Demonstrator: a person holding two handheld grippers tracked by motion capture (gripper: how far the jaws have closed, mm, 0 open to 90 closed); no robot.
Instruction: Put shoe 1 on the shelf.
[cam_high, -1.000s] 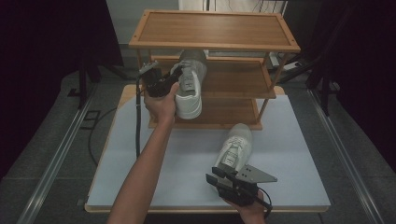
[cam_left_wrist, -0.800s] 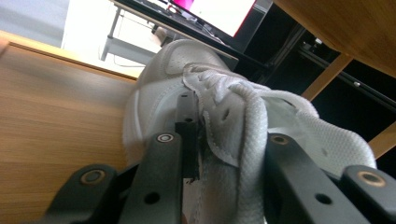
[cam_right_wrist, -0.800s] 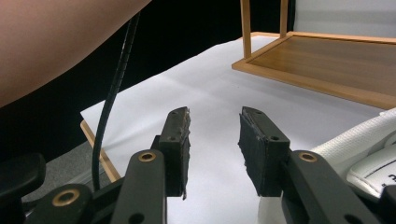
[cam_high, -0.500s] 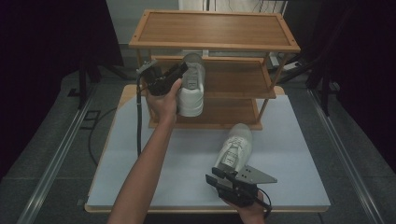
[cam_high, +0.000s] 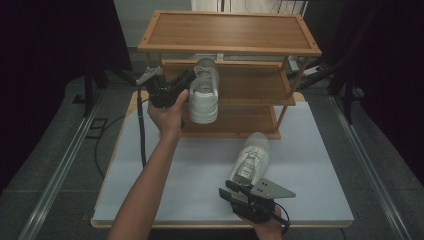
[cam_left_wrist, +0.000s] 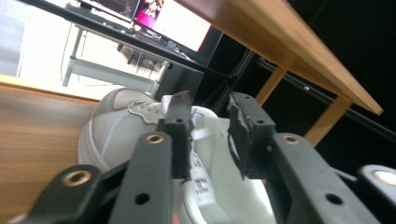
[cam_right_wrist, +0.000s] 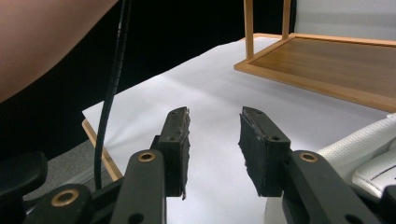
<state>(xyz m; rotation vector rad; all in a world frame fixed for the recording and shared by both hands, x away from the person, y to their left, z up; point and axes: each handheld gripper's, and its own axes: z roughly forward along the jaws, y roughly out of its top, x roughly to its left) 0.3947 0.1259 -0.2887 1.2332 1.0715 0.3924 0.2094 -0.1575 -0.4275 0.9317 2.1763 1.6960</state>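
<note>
Bench (cam_high: 200, 175) — white top on a wooden board, set on a grey floor with dark curtains to either side. At its far half stands a three-tier wooden shoe rack (cam_high: 230, 30); the top tier is bare, and its corner posts and top board close in the space around the middle tier.

First white sneaker (cam_high: 204, 92) lies on the middle shelf of the rack, toe pointing inward, heel end overhanging the front edge. The left gripper view shows its tongue and collar (cam_left_wrist: 205, 154) directly behind the jaws, the shelf board to one side and the underside of the top tier overhead.

Second white sneaker (cam_high: 251, 157) lies on the bench in front of the rack's right half, well apart from the first, toe toward the rack.

Left tool (cam_high: 186, 80) — held at the heel of the first sneaker, at the shelf's left front. Its jaws have just been closing from a wider gape and stand at a narrow gap; the shoe's collar sits behind that gap, and whether the pads press on it cannot be told. Its cable trails down off the bench's left edge.

Right tool (cam_high: 231, 191) — at the near edge of the bench, just behind the heel of the second sneaker. Jaws stand moderately apart with bare bench between them; the sneaker lies beside the right jaw in the right gripper view, not between the pads
</note>
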